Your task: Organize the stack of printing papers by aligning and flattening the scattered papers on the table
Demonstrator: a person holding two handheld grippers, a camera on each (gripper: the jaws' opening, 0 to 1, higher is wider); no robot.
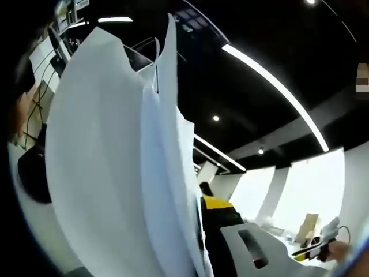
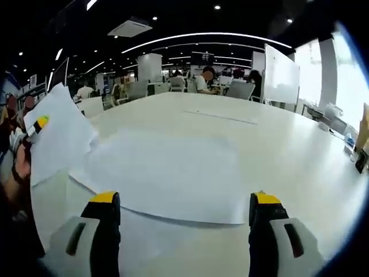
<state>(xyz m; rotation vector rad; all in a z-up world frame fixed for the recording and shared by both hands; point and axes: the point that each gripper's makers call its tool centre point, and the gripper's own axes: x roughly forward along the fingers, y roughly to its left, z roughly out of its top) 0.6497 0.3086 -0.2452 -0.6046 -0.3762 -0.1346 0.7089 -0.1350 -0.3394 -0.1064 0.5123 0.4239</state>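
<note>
Printing papers (image 1: 115,173) occupy the left gripper view from 7 to 12 o'clock: several white sheets held upright and close to the lens, edges uneven, one narrow sheet rising higher than the rest toward the ceiling. The sheets hide the left hand-held gripper's jaws on that side; one yellow-tipped jaw is visible at 5 o'clock just beside the sheets. Whether the jaws are pressed on the paper cannot be told from this view.

In the right gripper view the same bundle of raised sheets (image 2: 60,135) appears at 9 o'clock, with the left hand-held gripper (image 2: 39,124) and its yellow tip against the bundle's left edge, and a person's hand (image 2: 20,167) below it. The grip appears to be on the papers, though the contact is too small to confirm.

A second group of flat sheets (image 2: 167,179) lies on the white table (image 2: 277,144) at the centre of that view, overlapping loosely, near edge towards the camera. The right hand-held gripper (image 2: 184,210) stands wide open, its two yellow-tipped jaws well apart at 7 and 5 o'clock, holding nothing; the near edge of the flat sheets lies between the tips.

Seated people (image 2: 204,81) are at 12 o'clock, beyond the far edge of the table.
</note>
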